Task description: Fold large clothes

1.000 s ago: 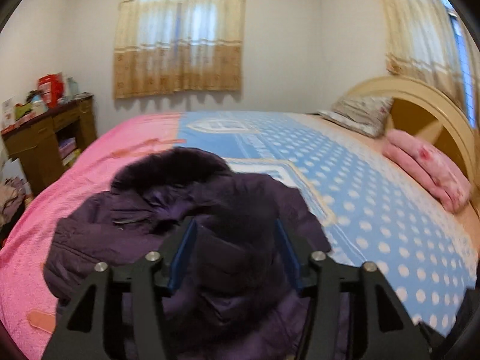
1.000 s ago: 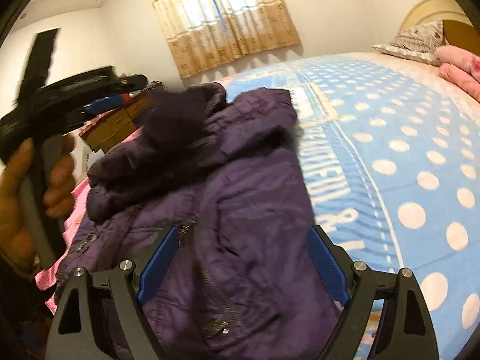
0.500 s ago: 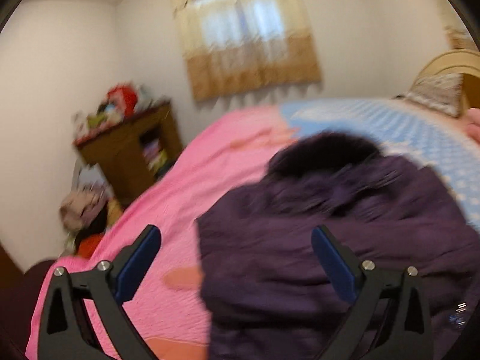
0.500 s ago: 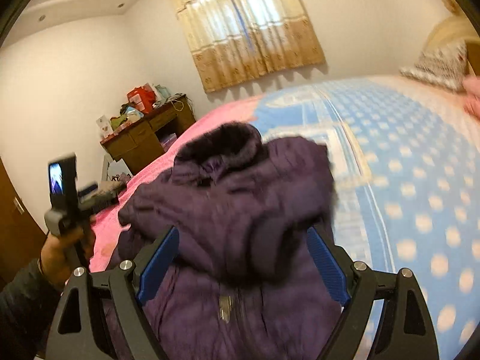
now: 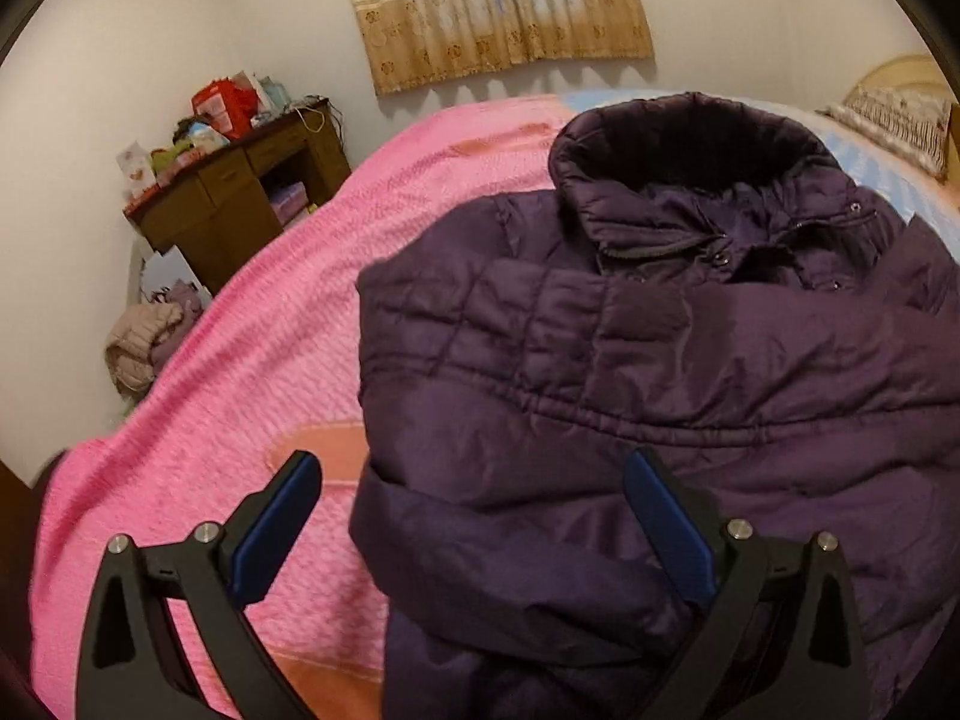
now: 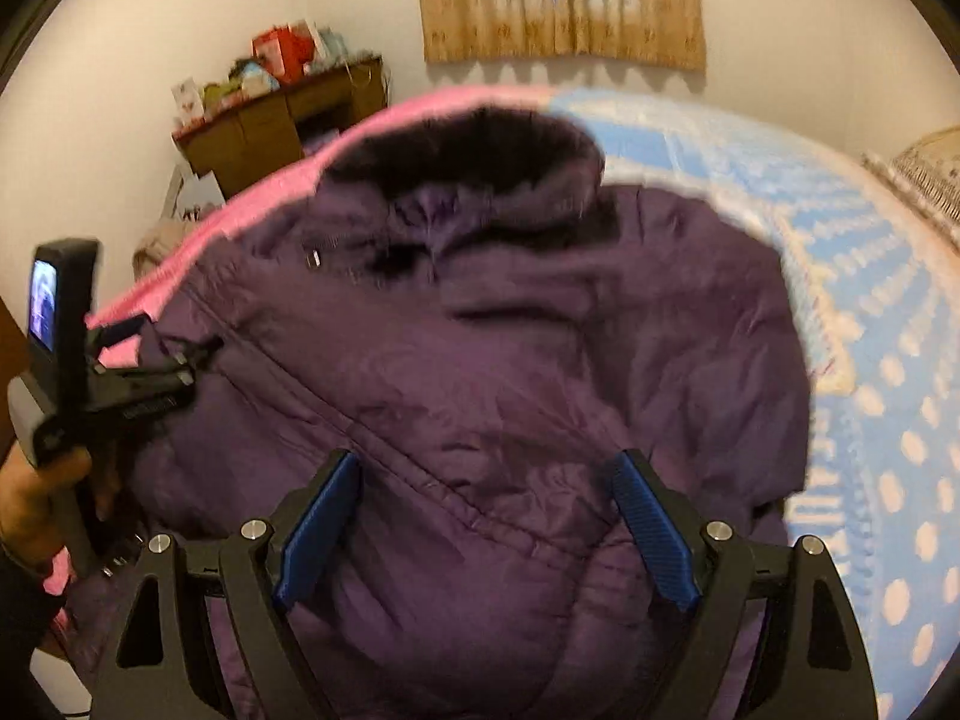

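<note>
Both tongs spread, gripping nothing: left tongs point(image 5: 471, 531) straddle the left edge of the dark purple quilted puffer jacket point(image 5: 660, 372) lying on the pink-and-blue bed point(image 5: 252, 372), right tongs point(image 6: 489, 531) apparently hover over its blurred middle.

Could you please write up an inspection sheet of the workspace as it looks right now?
Surface: bed with a pink cover on one side and blue dotted on the other.
Job's things: purple jacket lies on the bed, collar toward the curtain.
Clutter: pillow at the headboard; pile of clothes on the floor.
Grippers: left claw open above the jacket's edge; right claw open above the jacket.
Cables: nothing seen.
Surroundings: wooden desk with boxes on top; curtain.
</note>
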`<state>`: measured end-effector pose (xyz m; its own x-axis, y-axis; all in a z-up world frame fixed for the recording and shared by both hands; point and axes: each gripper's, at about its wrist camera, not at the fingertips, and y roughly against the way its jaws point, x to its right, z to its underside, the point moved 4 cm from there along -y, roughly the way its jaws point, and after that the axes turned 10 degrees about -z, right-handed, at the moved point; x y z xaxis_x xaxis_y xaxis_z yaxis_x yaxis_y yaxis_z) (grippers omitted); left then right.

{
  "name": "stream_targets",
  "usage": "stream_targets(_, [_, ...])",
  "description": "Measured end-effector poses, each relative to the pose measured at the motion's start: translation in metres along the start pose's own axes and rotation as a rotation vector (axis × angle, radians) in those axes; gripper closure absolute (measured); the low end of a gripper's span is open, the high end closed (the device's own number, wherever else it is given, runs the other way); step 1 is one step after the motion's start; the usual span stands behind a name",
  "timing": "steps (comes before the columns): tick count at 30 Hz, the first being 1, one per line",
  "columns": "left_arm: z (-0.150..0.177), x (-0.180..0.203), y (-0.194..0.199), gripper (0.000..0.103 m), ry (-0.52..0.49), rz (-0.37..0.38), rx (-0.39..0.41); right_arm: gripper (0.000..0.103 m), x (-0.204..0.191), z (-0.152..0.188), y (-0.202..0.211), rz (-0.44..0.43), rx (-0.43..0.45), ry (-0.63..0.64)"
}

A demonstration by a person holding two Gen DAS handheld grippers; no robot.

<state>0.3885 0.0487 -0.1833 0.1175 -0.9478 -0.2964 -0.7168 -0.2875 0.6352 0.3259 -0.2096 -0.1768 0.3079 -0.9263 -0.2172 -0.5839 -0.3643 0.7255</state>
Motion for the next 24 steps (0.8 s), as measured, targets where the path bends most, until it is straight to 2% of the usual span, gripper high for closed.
stream_targets(3, [-0.002,-0.006,0.003,0.0,0.028,0.027,-0.011,0.017,0.001,0.009,-0.008,0.025,-0.011,0.034])
stream_targets(5, [-0.008,-0.012,0.02,0.0,0.035,-0.008,0.034,0.017,-0.002,0.007,-0.003,0.037,-0.015,0.04])
stream_targets(6, [-0.014,-0.015,0.037,0.001,0.049,-0.017,0.083,0.017,-0.005,0.004,0.003,0.036,-0.003,0.036])
stream_targets(8, [-0.029,-0.018,0.065,0.0,0.094,0.007,0.161,0.017,-0.012,-0.008,0.025,0.021,0.085,0.021])
stream_targets(11, [-0.045,-0.009,0.087,0.0,0.123,0.06,0.203,0.017,-0.026,-0.025,0.037,-0.016,0.155,0.027])
stream_targets(13, [-0.05,0.012,0.084,0.0,0.102,0.104,0.18,0.018,-0.029,-0.029,0.025,-0.035,0.116,0.036])
stream_targets(16, [-0.043,0.037,0.057,0.0,0.071,0.091,0.096,0.052,-0.017,-0.021,-0.006,-0.059,0.031,-0.019])
stream_targets(18, [-0.029,0.049,0.03,0.0,0.041,0.087,-0.002,0.052,-0.009,-0.012,-0.019,-0.055,0.008,-0.028])
stream_targets(20, [-0.017,0.051,0.015,0.0,0.043,0.089,-0.044,0.053,-0.005,-0.006,-0.027,-0.07,0.005,-0.034])
stream_targets(24, [-0.015,0.051,0.014,0.0,0.04,0.098,-0.063,0.053,-0.007,-0.001,-0.036,-0.068,-0.002,-0.015])
